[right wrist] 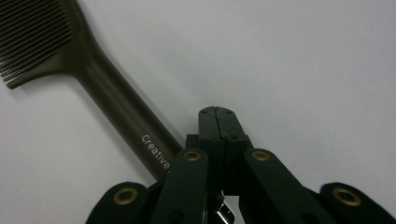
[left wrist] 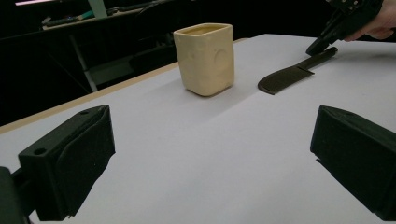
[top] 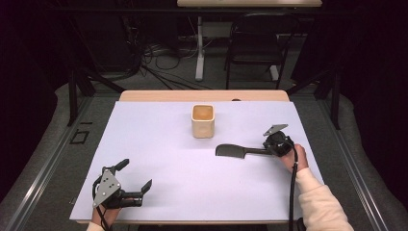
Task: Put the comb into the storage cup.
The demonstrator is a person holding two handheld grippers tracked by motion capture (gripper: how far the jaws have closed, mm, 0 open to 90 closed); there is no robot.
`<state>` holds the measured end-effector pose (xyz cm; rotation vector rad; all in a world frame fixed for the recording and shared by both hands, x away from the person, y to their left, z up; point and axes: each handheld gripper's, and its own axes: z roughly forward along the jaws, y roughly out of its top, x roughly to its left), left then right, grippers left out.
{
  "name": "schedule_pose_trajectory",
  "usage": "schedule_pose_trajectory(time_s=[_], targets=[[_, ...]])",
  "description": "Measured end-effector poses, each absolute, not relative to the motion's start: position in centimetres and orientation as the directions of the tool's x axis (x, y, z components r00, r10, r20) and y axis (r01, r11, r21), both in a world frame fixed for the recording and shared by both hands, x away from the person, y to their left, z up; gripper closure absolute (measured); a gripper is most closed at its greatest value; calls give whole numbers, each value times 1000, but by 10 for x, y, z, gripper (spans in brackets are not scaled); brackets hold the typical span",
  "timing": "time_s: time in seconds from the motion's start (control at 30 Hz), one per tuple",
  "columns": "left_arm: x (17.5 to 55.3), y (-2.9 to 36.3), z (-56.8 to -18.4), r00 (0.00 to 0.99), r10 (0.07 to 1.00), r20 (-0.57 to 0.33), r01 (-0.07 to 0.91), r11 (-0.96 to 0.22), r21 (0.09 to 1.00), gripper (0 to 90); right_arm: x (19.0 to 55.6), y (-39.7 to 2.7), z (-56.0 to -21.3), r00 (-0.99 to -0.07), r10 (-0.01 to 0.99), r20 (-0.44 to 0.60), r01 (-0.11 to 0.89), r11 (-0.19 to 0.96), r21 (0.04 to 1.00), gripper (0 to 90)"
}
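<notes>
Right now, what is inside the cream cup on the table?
The cream cup stands upright and open. The high view shows only its tan inner walls and no contents; its bottom is too small to judge.

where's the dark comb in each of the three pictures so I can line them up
High view: the comb lies right of centre on the white sheet, its handle pointing toward the right gripper.
Left gripper view: upper right, right of the cream cup.
Right gripper view: upper left, its handle running down beside the shut jaws.
Shared landmark: the right gripper at the comb's handle end.

Cream cup [top: 202,121], dark brown comb [top: 234,151], white table [top: 159,159]
</notes>
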<state>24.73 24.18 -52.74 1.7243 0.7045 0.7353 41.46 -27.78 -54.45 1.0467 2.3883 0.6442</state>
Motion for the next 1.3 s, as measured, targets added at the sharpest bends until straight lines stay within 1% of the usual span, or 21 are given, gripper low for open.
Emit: schedule_pose_trajectory(time_s=[0.23, 0.47, 1.23, 1.27, 1.3], targets=[[247, 241, -527, 636, 760, 136, 96, -252, 963, 0, 404, -276, -543, -616, 762, -200, 571, 606, 554, 900], [247, 241, -527, 636, 760, 136, 94, -251, 963, 0, 396, -272, -543, -640, 742, -200, 560, 629, 540, 900], [248, 240, -528, 640, 757, 134, 99, -255, 962, 0, 388, -269, -541, -663, 727, -178, 563, 640, 523, 900], [248, 240, -527, 642, 755, 136, 97, -257, 962, 0, 388, -269, -541, -664, 726, -177, 564, 643, 519, 896], [248, 240, -528, 640, 756, 135, 98, -255, 962, 0, 388, -269, -541, -662, 727, -183, 561, 641, 524, 868]])
